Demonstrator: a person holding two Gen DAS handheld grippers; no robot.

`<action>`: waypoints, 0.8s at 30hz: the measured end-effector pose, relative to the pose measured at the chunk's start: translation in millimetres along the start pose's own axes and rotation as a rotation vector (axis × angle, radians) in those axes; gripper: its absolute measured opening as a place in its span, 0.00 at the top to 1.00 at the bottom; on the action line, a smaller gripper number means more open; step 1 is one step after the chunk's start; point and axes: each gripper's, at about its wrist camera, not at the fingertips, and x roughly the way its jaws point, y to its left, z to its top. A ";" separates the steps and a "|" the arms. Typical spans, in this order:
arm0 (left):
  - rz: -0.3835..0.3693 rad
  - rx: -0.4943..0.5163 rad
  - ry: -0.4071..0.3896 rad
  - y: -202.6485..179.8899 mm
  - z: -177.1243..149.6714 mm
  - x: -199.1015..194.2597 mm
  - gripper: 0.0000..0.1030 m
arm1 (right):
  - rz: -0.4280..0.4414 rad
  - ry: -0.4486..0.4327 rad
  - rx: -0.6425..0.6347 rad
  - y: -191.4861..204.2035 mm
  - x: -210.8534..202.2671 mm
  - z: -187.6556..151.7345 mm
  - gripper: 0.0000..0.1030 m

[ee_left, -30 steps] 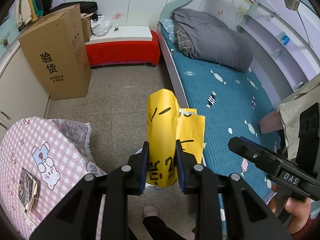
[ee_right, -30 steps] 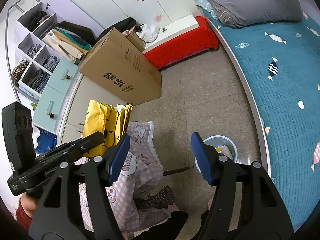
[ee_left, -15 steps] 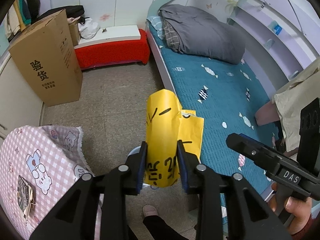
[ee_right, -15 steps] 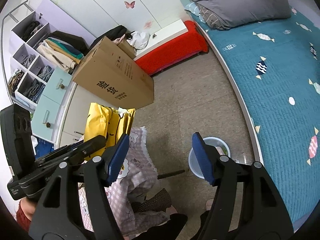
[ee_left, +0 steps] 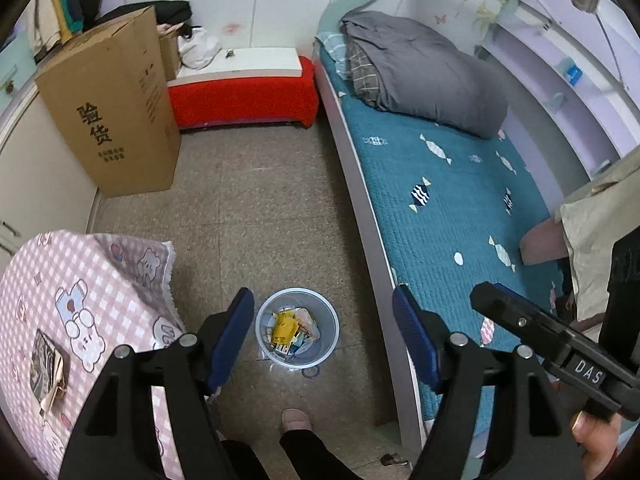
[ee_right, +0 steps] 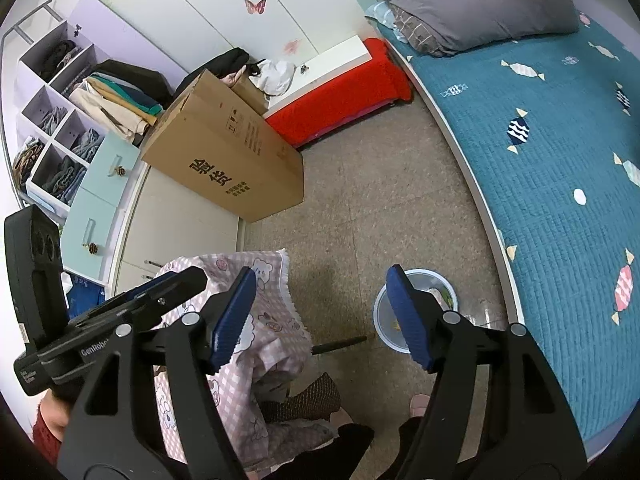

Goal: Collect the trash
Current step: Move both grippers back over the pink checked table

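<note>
A teal bed (ee_left: 452, 216) is being shown along the right, with a pink-checked bench (ee_left: 60, 300) at lower left. Between them, a pale bin (ee_left: 297, 326) is standing on the floor, with a yellow wrapper (ee_left: 283, 327) lying inside among other scraps too small to identify. The left claw (ee_left: 323, 330) is being held spread and empty above it. The right claw (ee_right: 320, 312) is likewise being held spread, its finger hiding part of the bin.
</note>
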 end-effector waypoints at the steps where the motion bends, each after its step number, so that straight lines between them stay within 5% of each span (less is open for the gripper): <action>1: 0.001 -0.005 -0.002 2.2 -0.5 -1.3 0.32 | -0.001 0.003 -0.002 1.8 1.2 -0.8 0.35; 12: 0.025 -0.077 -0.016 50.5 -14.3 -22.3 0.32 | 0.004 0.066 -0.075 50.7 32.7 -16.3 0.34; 24: 0.112 -0.268 -0.025 191.7 -62.9 -65.2 0.32 | 0.072 0.213 -0.218 174.1 114.7 -64.6 0.34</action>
